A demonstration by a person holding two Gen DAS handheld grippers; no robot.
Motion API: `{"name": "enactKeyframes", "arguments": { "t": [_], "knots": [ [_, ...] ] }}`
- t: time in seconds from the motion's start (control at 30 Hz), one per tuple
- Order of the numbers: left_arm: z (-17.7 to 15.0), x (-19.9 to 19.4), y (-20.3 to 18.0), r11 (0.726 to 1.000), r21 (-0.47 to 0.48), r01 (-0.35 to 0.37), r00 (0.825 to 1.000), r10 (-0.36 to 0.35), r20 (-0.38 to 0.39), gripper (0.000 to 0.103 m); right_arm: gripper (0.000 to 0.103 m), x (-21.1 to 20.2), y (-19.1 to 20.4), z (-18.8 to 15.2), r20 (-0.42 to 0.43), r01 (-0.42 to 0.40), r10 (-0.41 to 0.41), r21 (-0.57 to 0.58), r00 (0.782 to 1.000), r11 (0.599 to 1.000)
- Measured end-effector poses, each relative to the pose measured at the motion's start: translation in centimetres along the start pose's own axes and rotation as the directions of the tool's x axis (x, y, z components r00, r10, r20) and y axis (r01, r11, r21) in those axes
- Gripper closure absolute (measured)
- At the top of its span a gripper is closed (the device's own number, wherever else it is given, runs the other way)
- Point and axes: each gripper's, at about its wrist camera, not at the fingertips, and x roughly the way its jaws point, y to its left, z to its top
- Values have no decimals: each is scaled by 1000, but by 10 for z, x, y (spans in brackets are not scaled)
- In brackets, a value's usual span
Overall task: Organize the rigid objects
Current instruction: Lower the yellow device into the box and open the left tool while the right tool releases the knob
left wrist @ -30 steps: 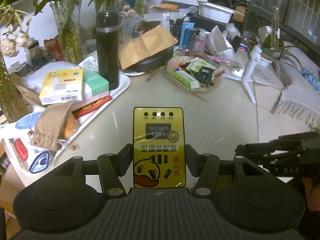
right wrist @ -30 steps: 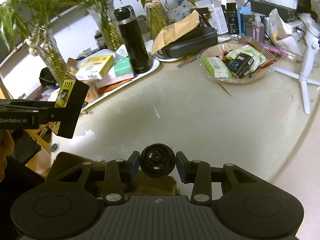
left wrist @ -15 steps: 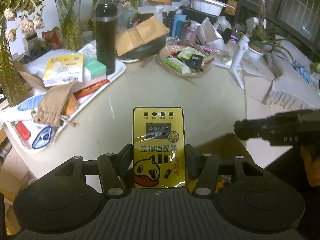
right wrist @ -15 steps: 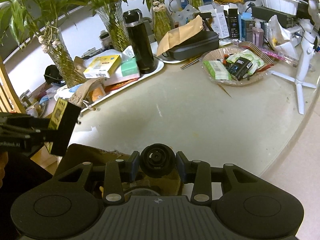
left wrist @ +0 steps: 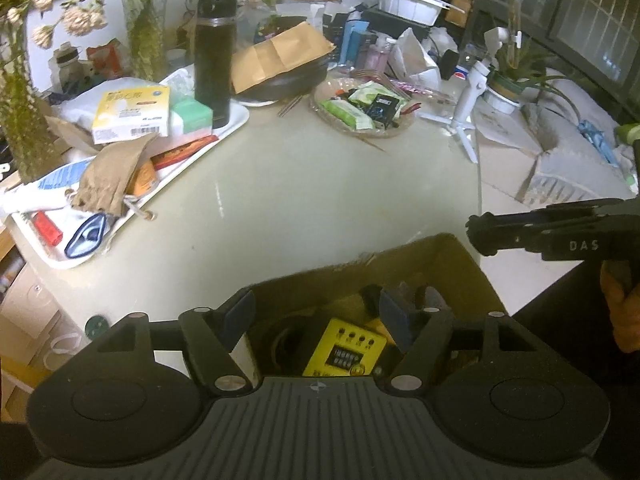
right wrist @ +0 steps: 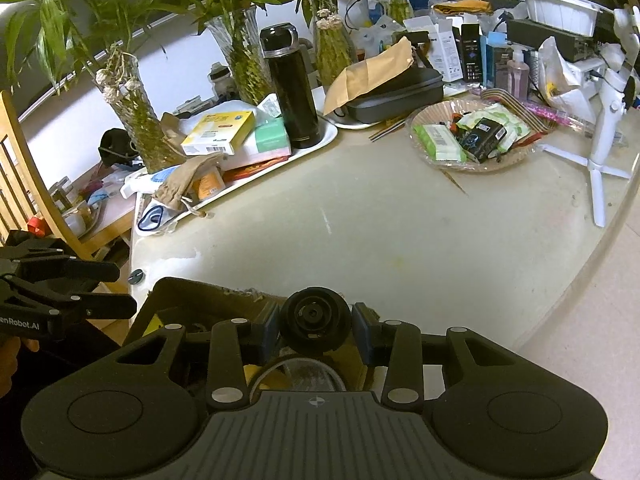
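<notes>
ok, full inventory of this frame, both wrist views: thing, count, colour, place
yellow duck-print adapter card: 1, yellow, lying in the box under the left gripper
brown cardboard box: 1, brown, at the near table edge
round black camera-like part: 1, black, between the right gripper's pads
tall black thermos flask: 1, black, upright on the white tray
white plastic tray: 1, white, far left of the table
clear snack dish: 1, holds green and black packets
white mini tripod: 1, white, right side
left gripper: 1, black, open above the box
right gripper: 1, black, shut on the round part
</notes>
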Motion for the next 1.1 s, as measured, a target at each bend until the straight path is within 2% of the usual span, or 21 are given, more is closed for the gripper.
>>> {"name": "enactKeyframes", "arguments": {
  "t": [0.43, 0.73, 0.77, 0.8, 0.87, 0.97, 1.1],
  "knots": [
    [-20, -13, 2, 999, -47, -23, 1000, 23, 4, 35, 61, 3, 15, -1, -15, -32, 32, -18, 999, 999],
    [-24, -17, 2, 998, -51, -33, 999, 33, 9, 35, 60, 20, 49, 17, -22, -99, 97, -77, 995, 992],
    [-24, -18, 2, 998, -51, -35, 999, 35, 11, 35, 56, 23, 54, 19, -21, -104, 103, -91, 994, 990],
    [-25, -19, 2, 998, -50, -37, 999, 38, 13, 35, 39, 24, 59, 20, -20, -99, 98, -103, 995, 990],
    [-26, -21, 1, 998, -49, -42, 999, 43, 13, 35, 22, 24, 66, 23, 4, -89, 90, -125, 996, 988],
    [-28, -24, 1, 998, -49, -50, 999, 51, 17, 35, 13, 23, 70, 25, 10, -86, 88, -139, 996, 987],
    [-30, -26, 2, 997, -47, -59, 998, 59, 10, 34, 2, 20, 69, 21, 8, -41, 42, -146, 999, 988]
  ]
}}
